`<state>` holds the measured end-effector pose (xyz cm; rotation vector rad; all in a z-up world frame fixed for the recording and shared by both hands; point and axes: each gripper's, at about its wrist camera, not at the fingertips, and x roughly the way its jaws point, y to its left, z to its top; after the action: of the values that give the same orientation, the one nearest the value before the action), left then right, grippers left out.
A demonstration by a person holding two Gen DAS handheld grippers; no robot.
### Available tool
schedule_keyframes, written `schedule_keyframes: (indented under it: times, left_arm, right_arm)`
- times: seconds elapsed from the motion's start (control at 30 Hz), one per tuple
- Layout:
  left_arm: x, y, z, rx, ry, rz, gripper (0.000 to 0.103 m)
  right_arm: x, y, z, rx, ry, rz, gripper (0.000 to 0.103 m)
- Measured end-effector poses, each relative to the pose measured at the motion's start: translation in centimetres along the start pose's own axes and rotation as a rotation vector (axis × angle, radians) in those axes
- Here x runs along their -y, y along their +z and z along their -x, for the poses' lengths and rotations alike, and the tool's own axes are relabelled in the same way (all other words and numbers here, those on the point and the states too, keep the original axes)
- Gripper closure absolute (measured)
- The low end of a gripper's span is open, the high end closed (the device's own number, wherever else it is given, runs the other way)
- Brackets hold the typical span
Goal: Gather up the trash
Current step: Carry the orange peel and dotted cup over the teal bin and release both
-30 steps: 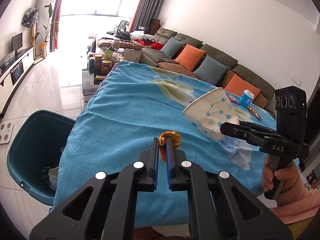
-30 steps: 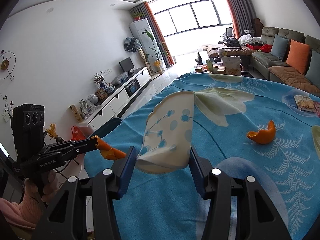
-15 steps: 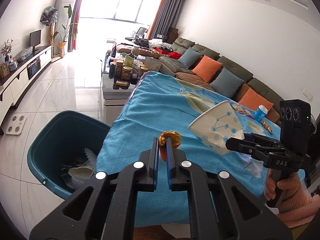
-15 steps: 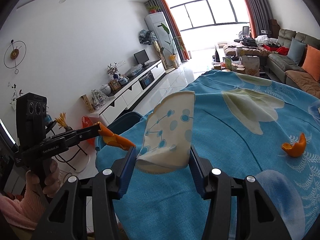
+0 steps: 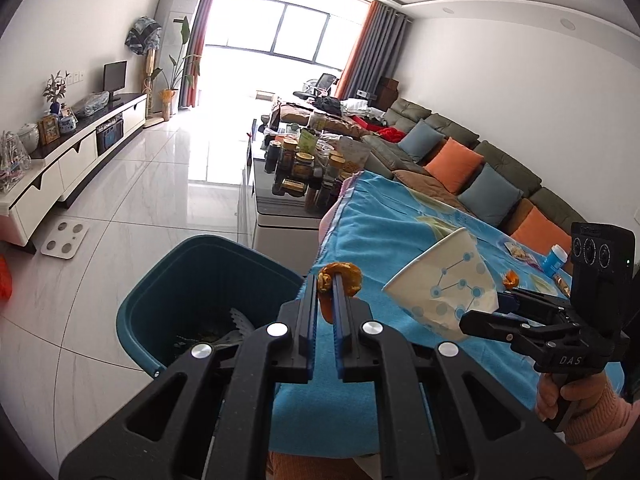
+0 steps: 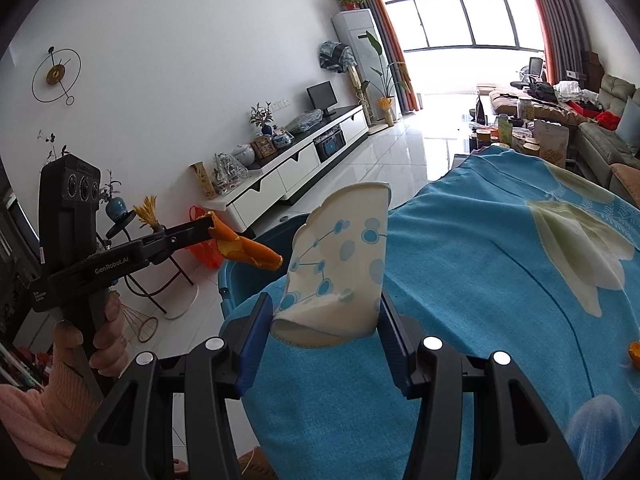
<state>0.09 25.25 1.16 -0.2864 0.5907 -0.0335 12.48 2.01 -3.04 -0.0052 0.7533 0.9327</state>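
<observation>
The left tongs are clamped on an orange peel beside the teal bin, and the right tongs squeeze a crumpled paper cup above the tabletop edge.

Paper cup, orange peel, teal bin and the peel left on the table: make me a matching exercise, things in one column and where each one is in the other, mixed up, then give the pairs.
Things
1. paper cup
2. orange peel
3. teal bin
4. second peel

Places
A. on the floor beside the table
B. pinched in the left gripper
C. lying on the blue tablecloth
D. squeezed in the right gripper

Pairs: 1-D, 2-B, 3-A, 4-C
</observation>
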Motion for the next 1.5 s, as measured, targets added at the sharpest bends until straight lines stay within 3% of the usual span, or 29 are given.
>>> schedule_keyframes:
  times: [0.37, 0.7, 1.13, 1.5]
  left_arm:
    - [-3.9, -0.4, 0.3, -0.009, 0.062, 0.067, 0.096]
    - [-6.8, -1.2, -0.7, -0.038, 0.103, 0.113, 0.096]
    - [-8.2, -1.7, -4.7, -0.086, 0.133, 0.185, 0.096]
    - [-10.4, -2.2, -8.8, -0.141, 0.140, 0.244, 0.095]
  right_arm:
    - [-2.7, 1.4, -4.1, -0.063, 0.048, 0.044, 0.053]
    - [-4.1, 2.7, -7.8, -0.125, 0.041, 0.068, 0.053]
    - [-4.8, 4.4, -11.6, -0.181, 0.029, 0.074, 0.052]
    - [-3.8, 4.9, -14.4, -0.225, 0.054, -0.019, 0.049]
